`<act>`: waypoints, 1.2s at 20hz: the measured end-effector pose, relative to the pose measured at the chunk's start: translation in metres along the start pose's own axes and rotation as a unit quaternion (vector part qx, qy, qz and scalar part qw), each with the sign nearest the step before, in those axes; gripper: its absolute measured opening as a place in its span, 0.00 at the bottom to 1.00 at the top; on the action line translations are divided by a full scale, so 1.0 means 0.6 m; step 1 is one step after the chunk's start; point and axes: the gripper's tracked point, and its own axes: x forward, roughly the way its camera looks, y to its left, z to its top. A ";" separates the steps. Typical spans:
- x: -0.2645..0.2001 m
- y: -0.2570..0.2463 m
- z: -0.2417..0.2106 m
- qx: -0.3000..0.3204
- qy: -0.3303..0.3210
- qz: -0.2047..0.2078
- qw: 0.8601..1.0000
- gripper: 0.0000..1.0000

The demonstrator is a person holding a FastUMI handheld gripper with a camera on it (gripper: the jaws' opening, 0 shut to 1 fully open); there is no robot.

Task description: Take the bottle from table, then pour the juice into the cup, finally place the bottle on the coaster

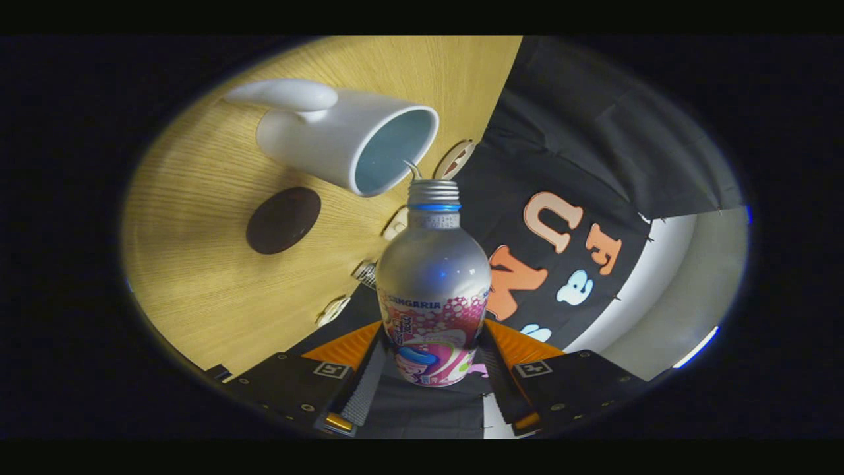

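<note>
A silver bottle (pixel 433 284) with a pink label sits between my two fingers, and my gripper (pixel 432 359) is shut on its lower body. The whole view is rolled, so the bottle is tipped. Its open threaded neck (pixel 433 192) points at the rim of a white cup (pixel 343 135) with a pale blue inside, just beyond it. A thin stream of liquid (pixel 415 169) runs from the neck into the cup's mouth. A dark round coaster (pixel 283 220) lies on the wooden table (pixel 198 264), beside the cup.
Several small pale clips (pixel 453 159) line the table's far edge where it meets the black cloth wall (pixel 593 145). A light wall and floor strip (pixel 686 277) lies beyond the cloth.
</note>
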 end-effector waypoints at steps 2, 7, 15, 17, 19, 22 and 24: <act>-0.003 -0.004 -0.001 -0.003 0.000 0.000 1.000 0.75; 0.001 -0.004 -0.002 -0.009 0.000 0.002 1.000 0.75; 0.002 -0.007 -0.007 -0.015 0.001 0.004 1.000 0.75; 0.001 -0.002 -0.009 -0.007 0.002 0.008 1.000 0.75; -0.001 0.008 -0.013 0.014 0.005 0.017 1.000 0.75; -0.007 0.023 -0.016 0.068 0.010 0.031 0.997 0.75; -0.011 0.030 -0.008 0.101 0.005 0.037 0.994 0.75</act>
